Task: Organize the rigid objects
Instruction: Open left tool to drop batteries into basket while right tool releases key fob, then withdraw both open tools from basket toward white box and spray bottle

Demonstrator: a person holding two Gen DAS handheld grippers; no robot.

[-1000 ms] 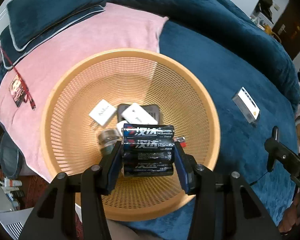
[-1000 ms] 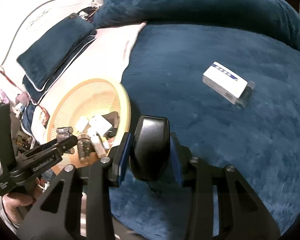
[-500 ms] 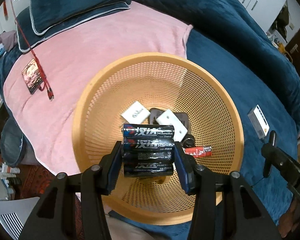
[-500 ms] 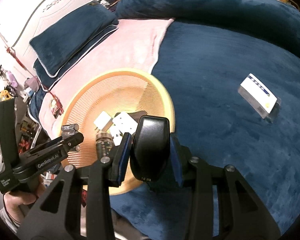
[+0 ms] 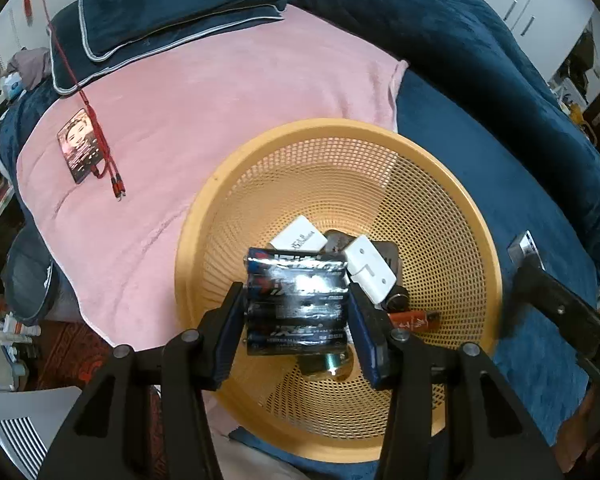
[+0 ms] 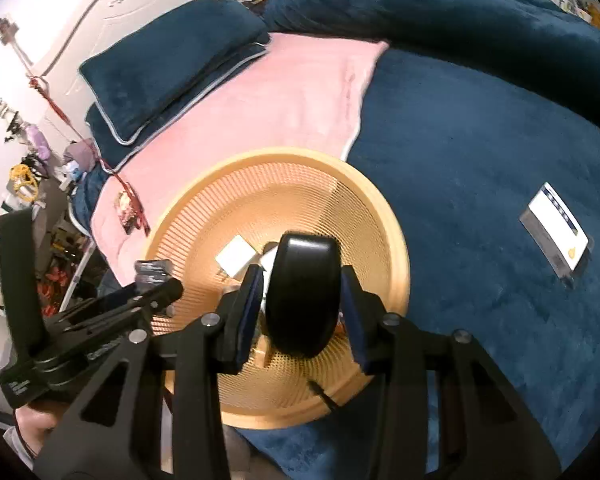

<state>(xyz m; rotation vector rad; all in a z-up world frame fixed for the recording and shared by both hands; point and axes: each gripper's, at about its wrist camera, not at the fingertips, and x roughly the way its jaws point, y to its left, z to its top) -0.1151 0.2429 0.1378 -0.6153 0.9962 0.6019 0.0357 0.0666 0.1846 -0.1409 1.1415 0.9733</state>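
Batteries, a shrink-wrapped pack, sit clamped between the left gripper fingers, held above the near-left part of the orange mesh basket. Right gripper is closed on a black computer mouse over the same basket, which rests on the blue blanket beside the pink towel. Basket floor holds white chargers, a red lighter and a small jar; a white box lies well apart, far right on the blanket.

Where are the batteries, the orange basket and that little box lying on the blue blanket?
battery pack [image 5: 296,300], left wrist view, its shiny wrapped front.
orange basket [image 6: 380,200], right wrist view, its far rim.
small box [image 6: 556,228], right wrist view, its white top.
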